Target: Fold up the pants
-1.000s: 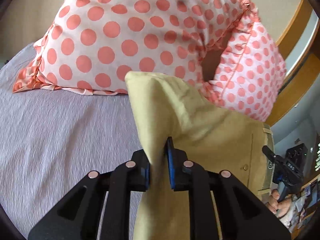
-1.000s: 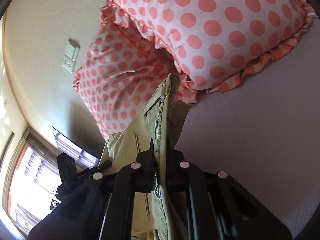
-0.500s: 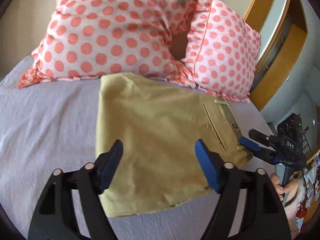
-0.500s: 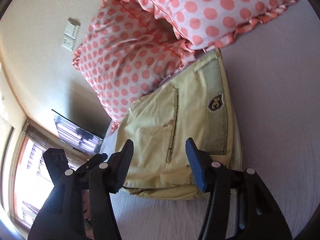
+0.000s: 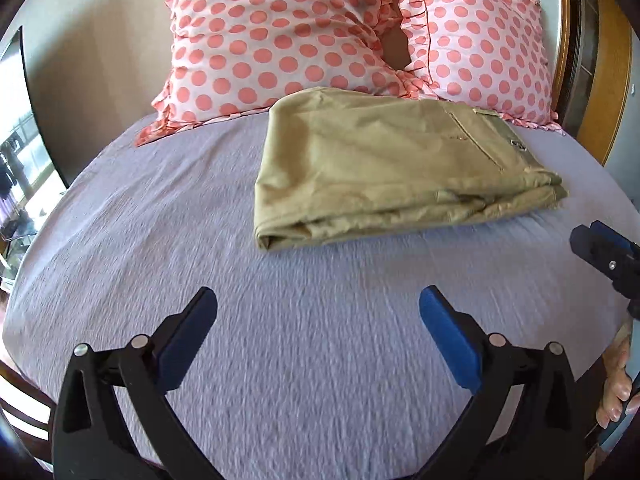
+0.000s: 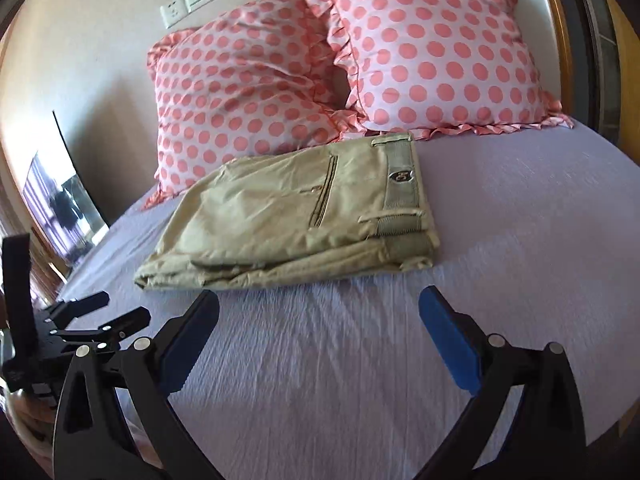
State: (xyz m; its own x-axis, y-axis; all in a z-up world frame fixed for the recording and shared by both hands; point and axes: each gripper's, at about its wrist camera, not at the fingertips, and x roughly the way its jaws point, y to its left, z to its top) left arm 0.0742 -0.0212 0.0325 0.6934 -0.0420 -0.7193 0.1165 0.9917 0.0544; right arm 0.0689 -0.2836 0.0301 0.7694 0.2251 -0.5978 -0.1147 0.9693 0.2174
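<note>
Khaki pants (image 6: 304,216) show a waistband badge (image 6: 401,176) only rightward.

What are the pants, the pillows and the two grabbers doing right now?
pants: folded into a flat stack, lying on the bed sheet, waistband on top.
pillows: two, propped up behind the pants.
left gripper: open, holding nothing.
right gripper: open, holding nothing.

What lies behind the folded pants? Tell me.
Two polka-dot pillows stand behind the khaki pants, against the wall. The pants' far edge covers the pillows' lower frills.
</note>
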